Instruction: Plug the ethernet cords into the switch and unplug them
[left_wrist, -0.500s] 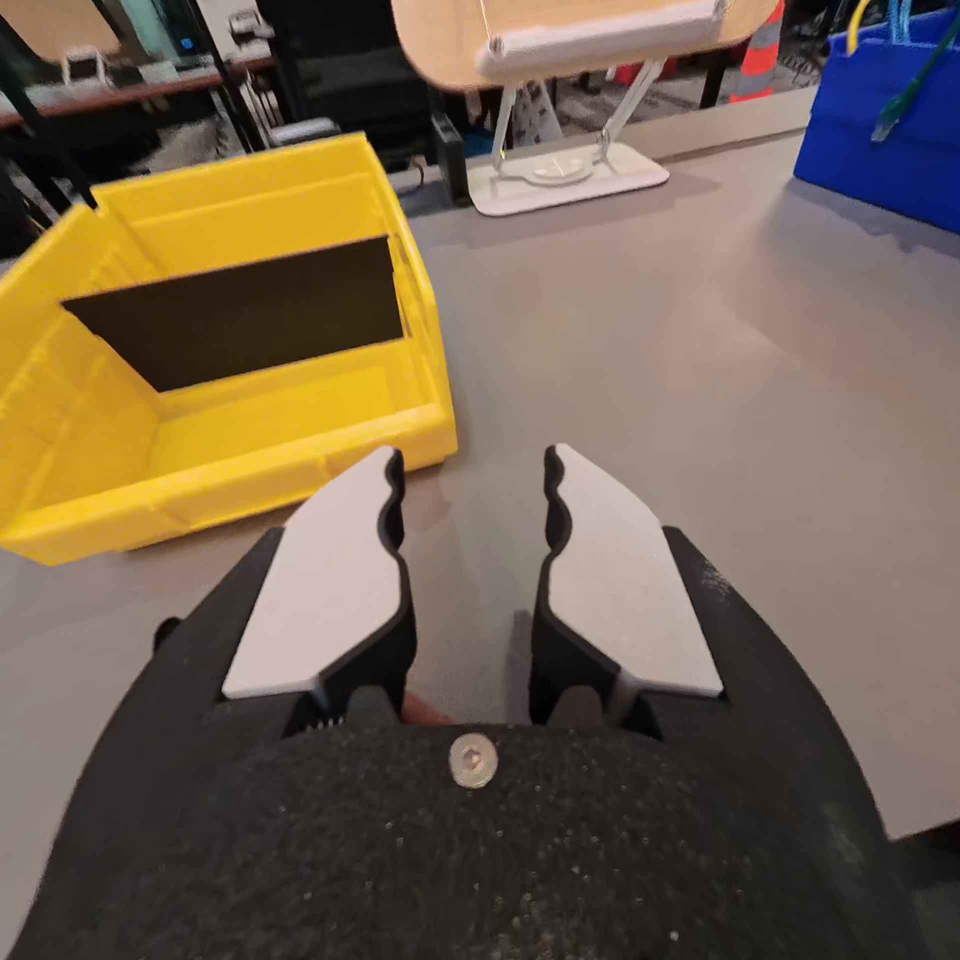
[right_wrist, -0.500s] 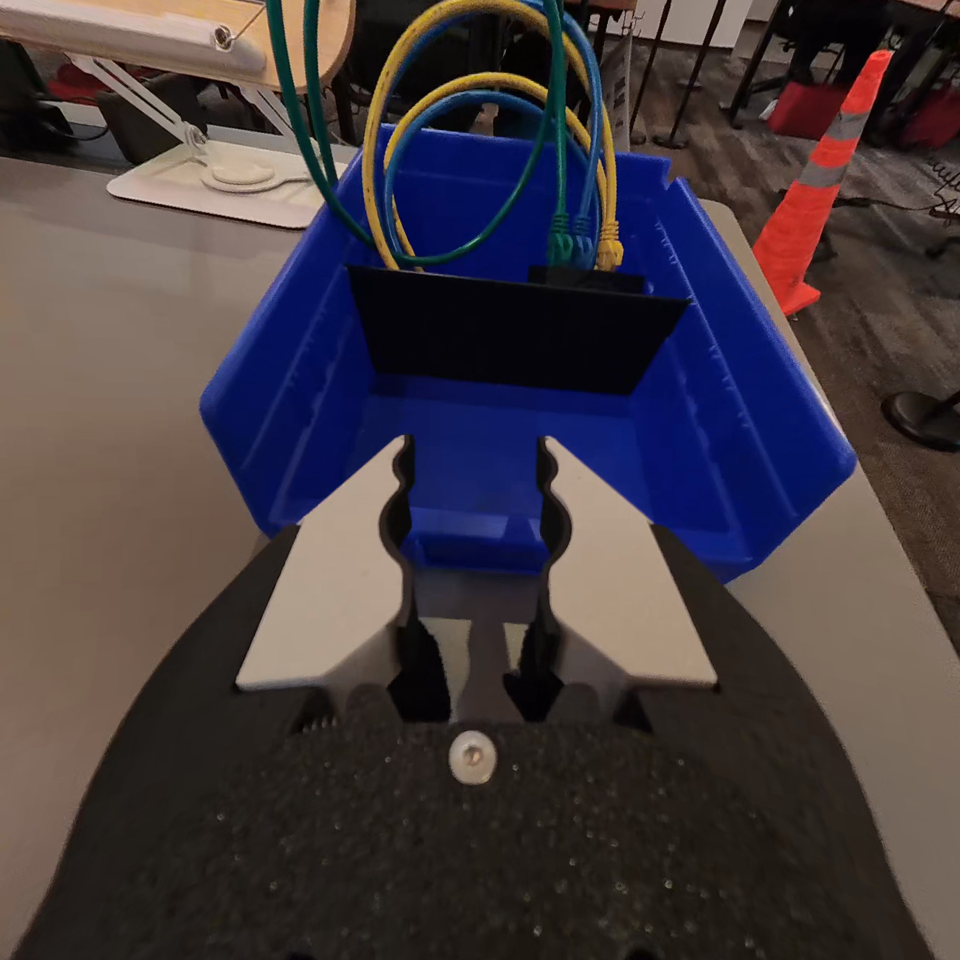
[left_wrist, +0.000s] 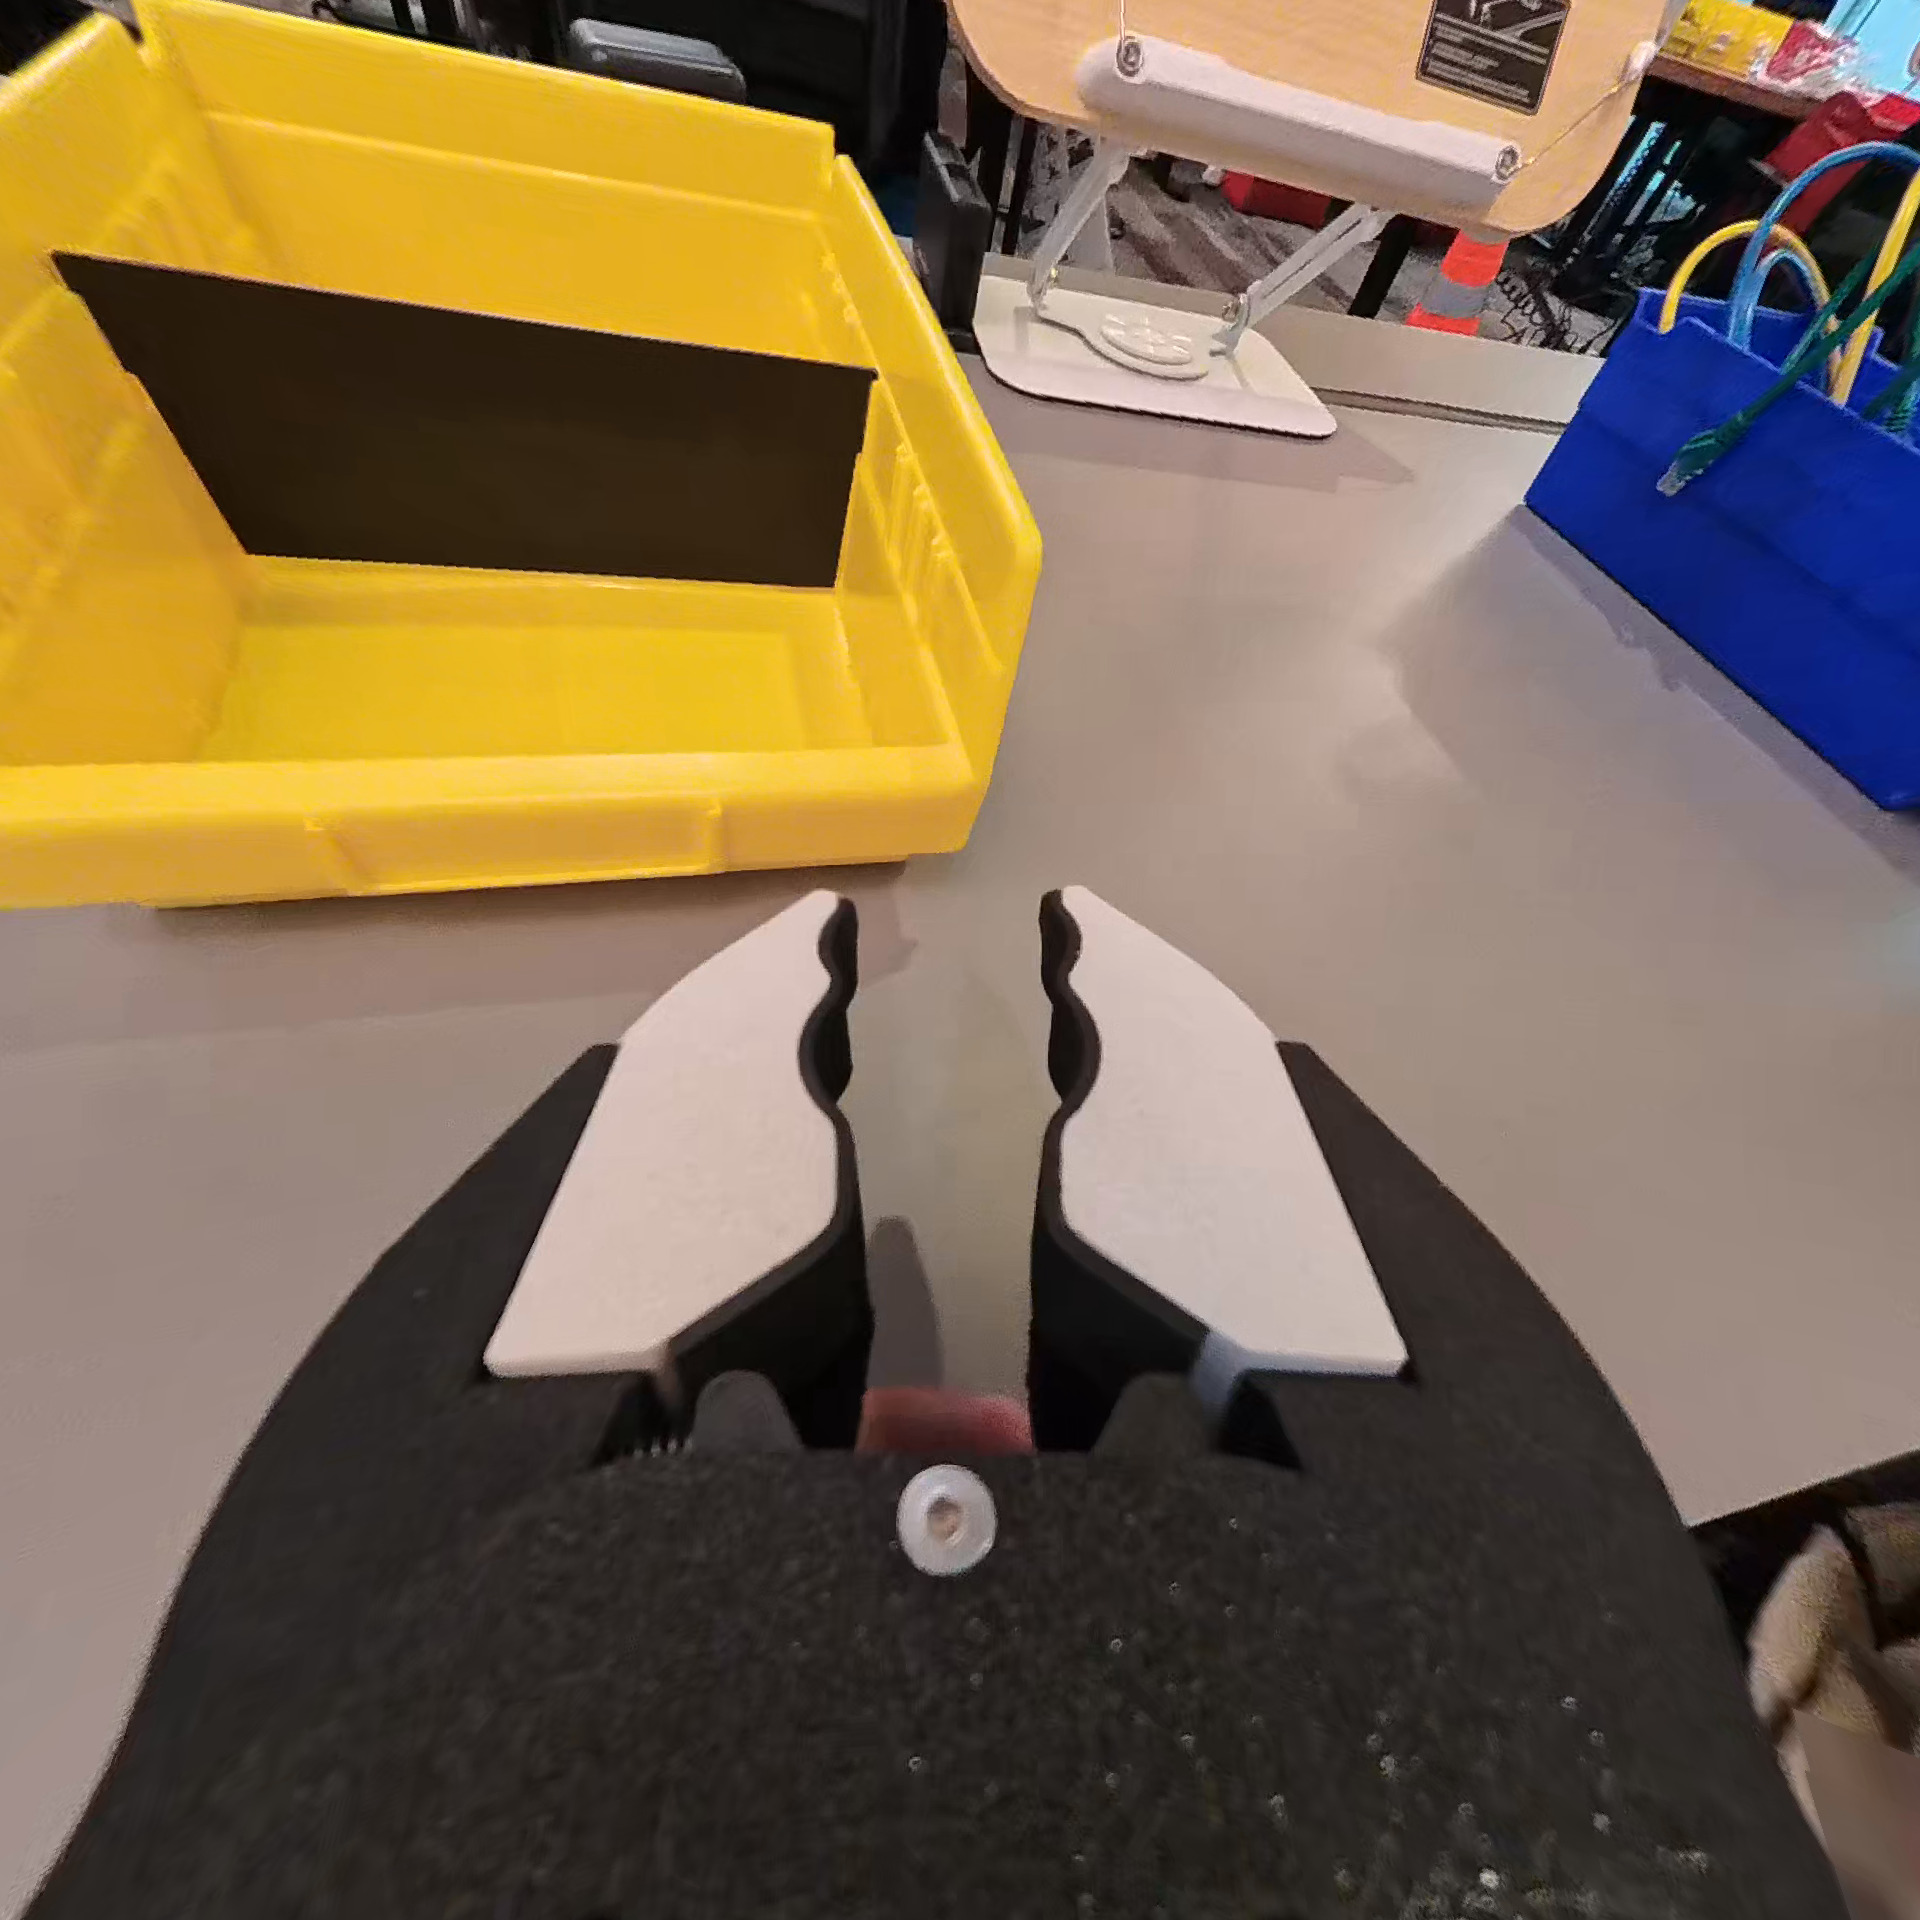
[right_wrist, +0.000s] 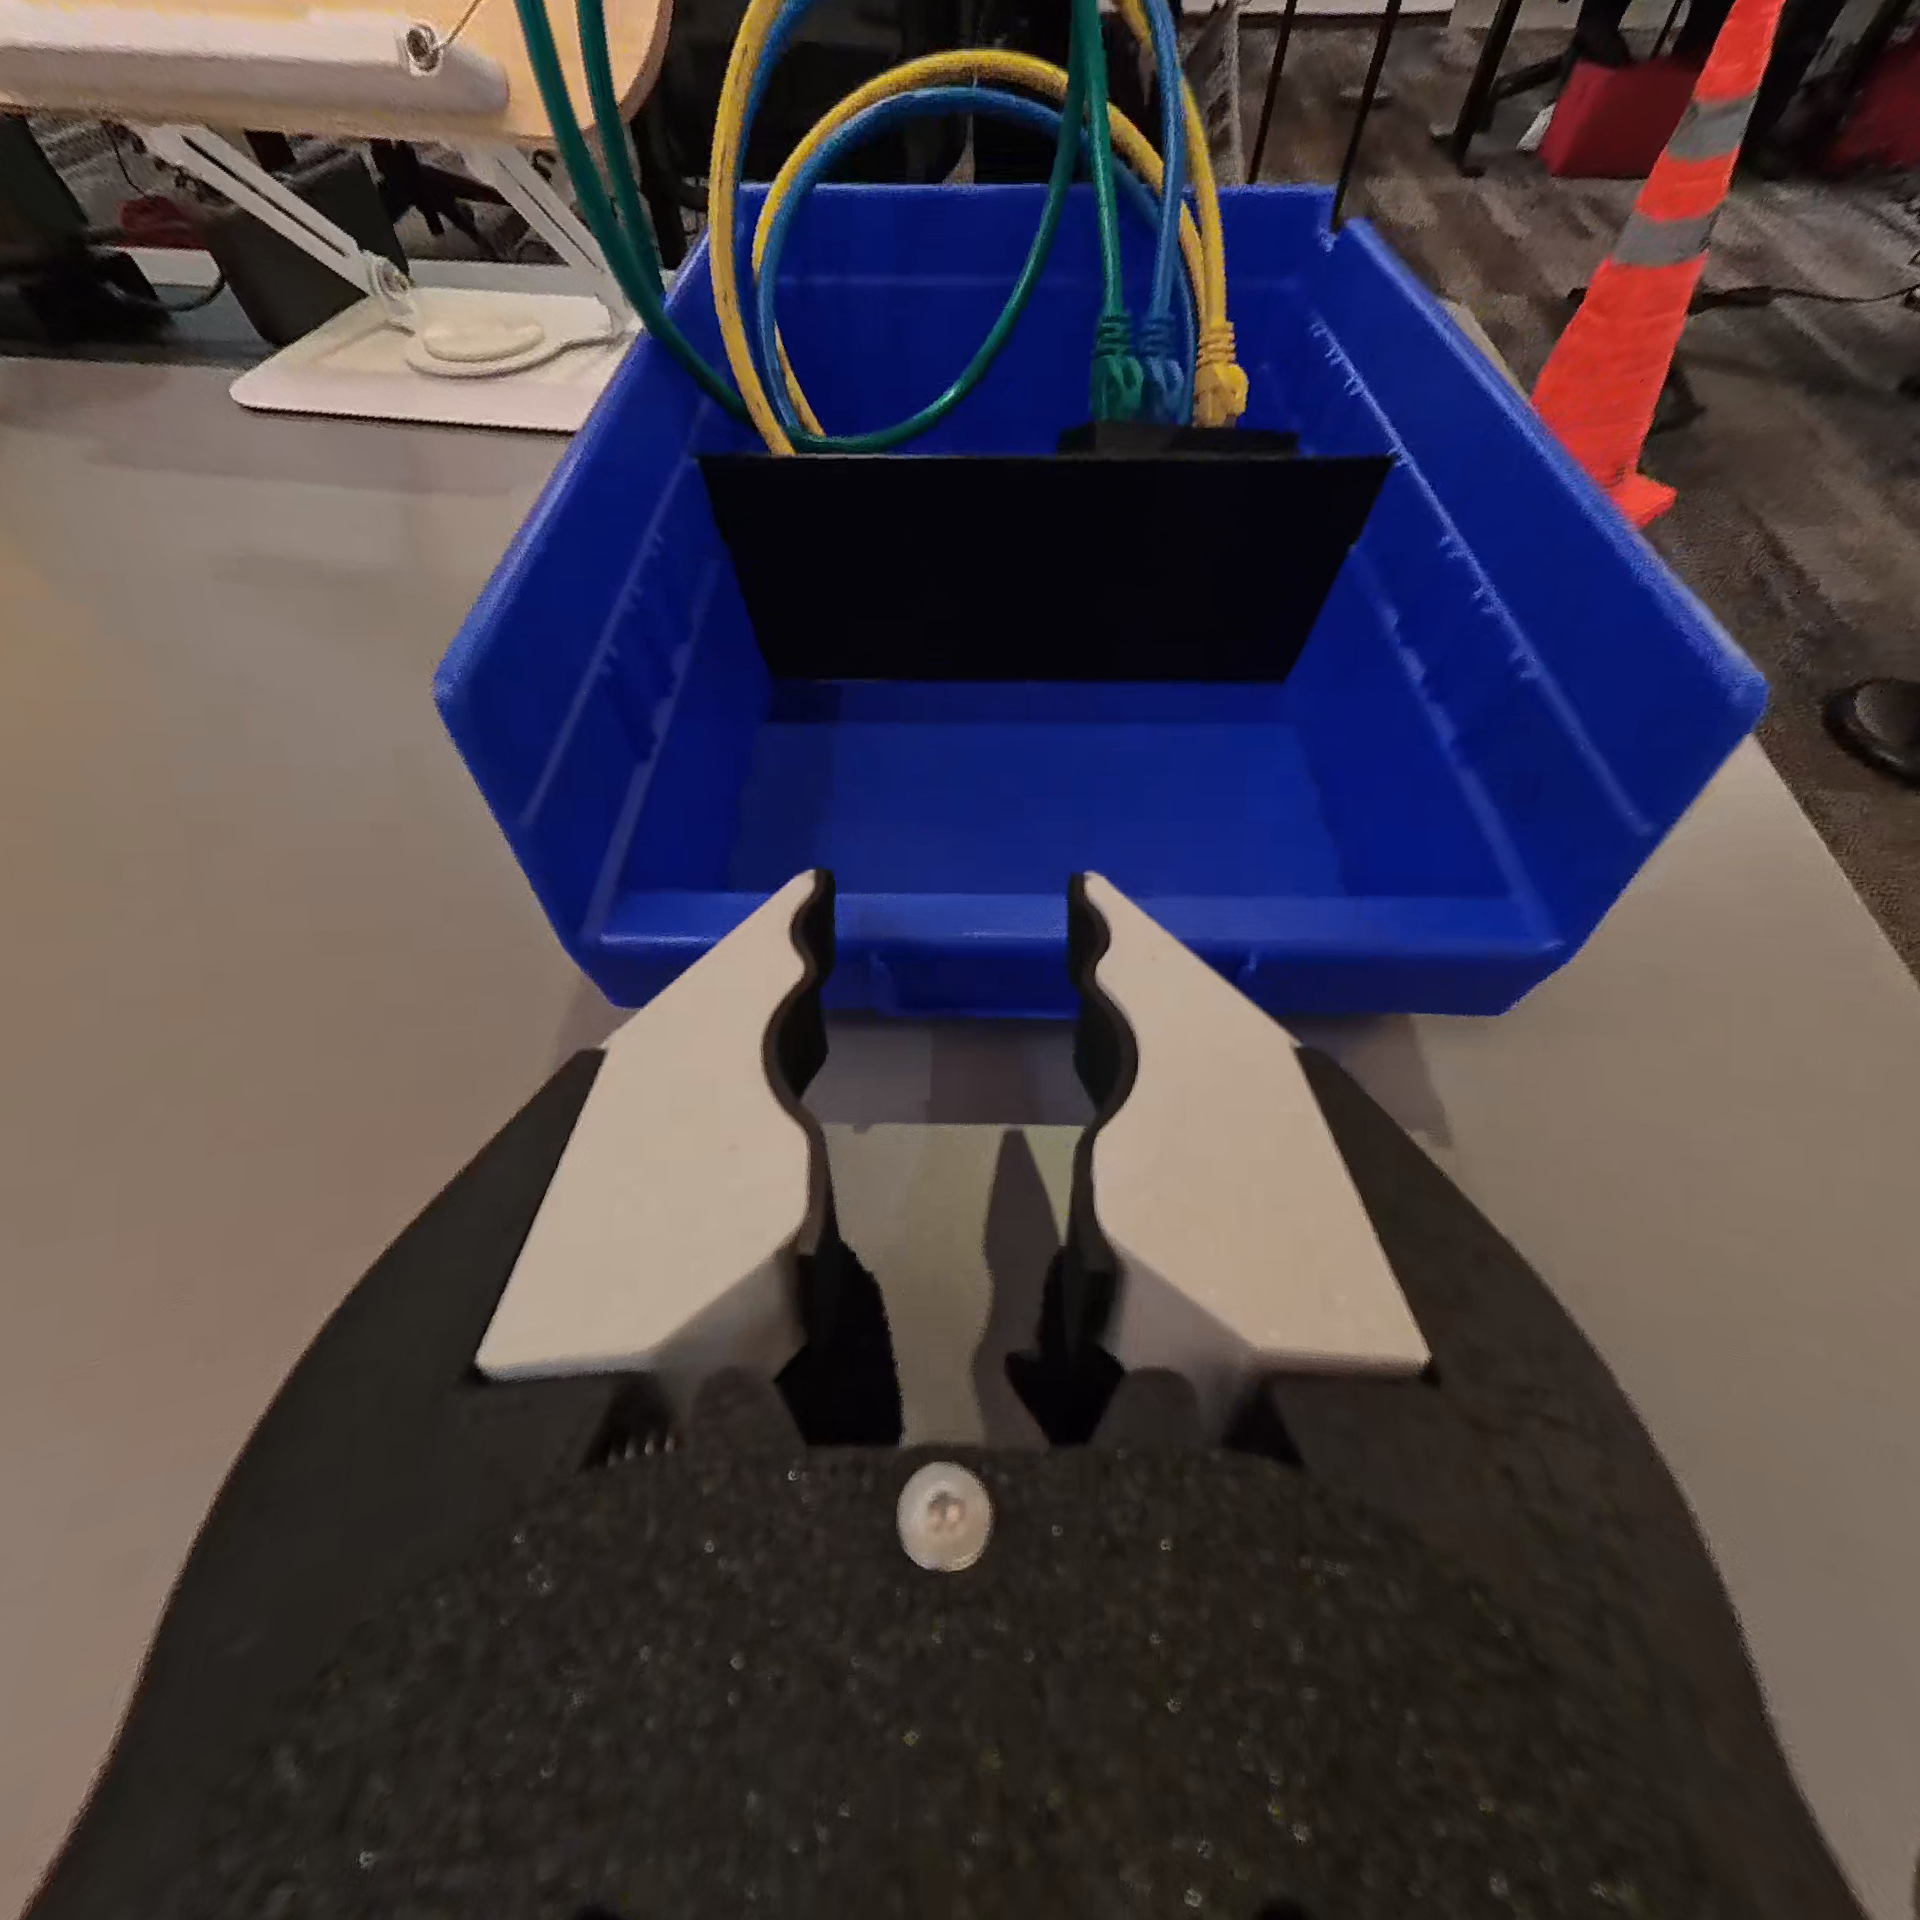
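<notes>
A blue bin stands on the grey table with a black divider across it. Behind the divider the top of a black switch shows, with a green plug, a blue plug and a yellow plug standing in it. Their cords loop up above the bin. My right gripper is open and empty, just in front of the bin's front lip. My left gripper is open and empty over the table, right of a yellow bin. The blue bin also shows in the left wrist view, with a loose green plug hanging over its side.
The yellow bin holds a black divider. A white stand with a wooden board sits at the table's far edge. An orange traffic cone stands on the floor to the right. The table's right edge is close to the blue bin.
The left wrist view has swung left and closer to the yellow bin. The right gripper has pulled back a little from the blue bin. Both stay open.
</notes>
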